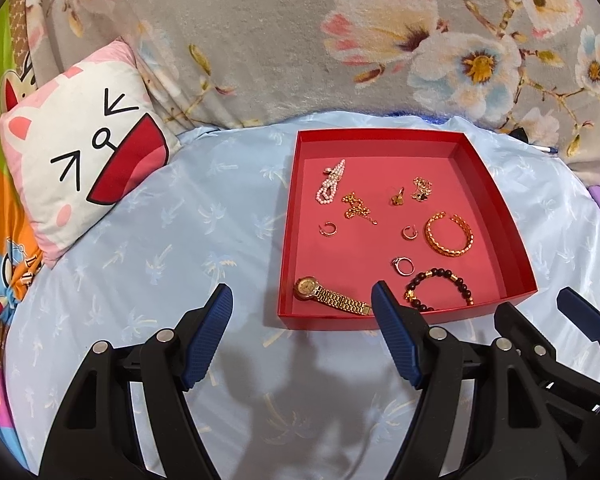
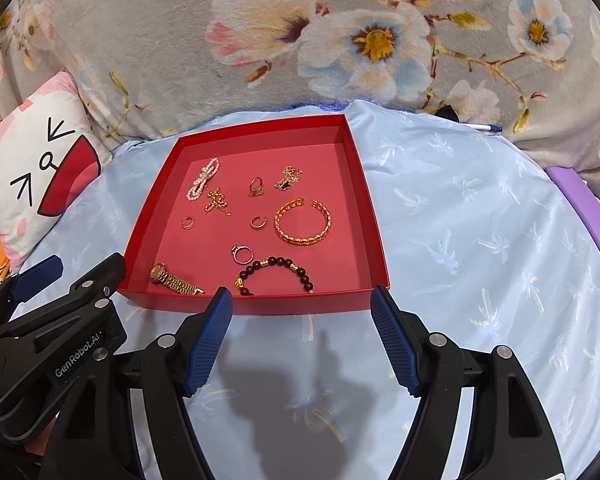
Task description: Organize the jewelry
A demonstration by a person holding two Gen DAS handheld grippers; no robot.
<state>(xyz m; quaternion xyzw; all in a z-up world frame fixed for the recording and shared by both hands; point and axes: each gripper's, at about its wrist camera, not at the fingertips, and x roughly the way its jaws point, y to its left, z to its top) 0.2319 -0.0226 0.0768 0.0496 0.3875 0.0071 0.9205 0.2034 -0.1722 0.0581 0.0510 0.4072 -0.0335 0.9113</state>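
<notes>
A red tray lies on the light blue cloth and holds several pieces of jewelry: a gold watch, a dark bead bracelet, a gold bangle, a pearl piece, a gold chain, rings and small ear cuffs. My left gripper is open and empty just before the tray's near edge. My right gripper is open and empty at the tray's near right corner.
A cat-face cushion lies to the left. A grey floral blanket rises behind the tray. A purple object sits at the right edge, a pen behind it.
</notes>
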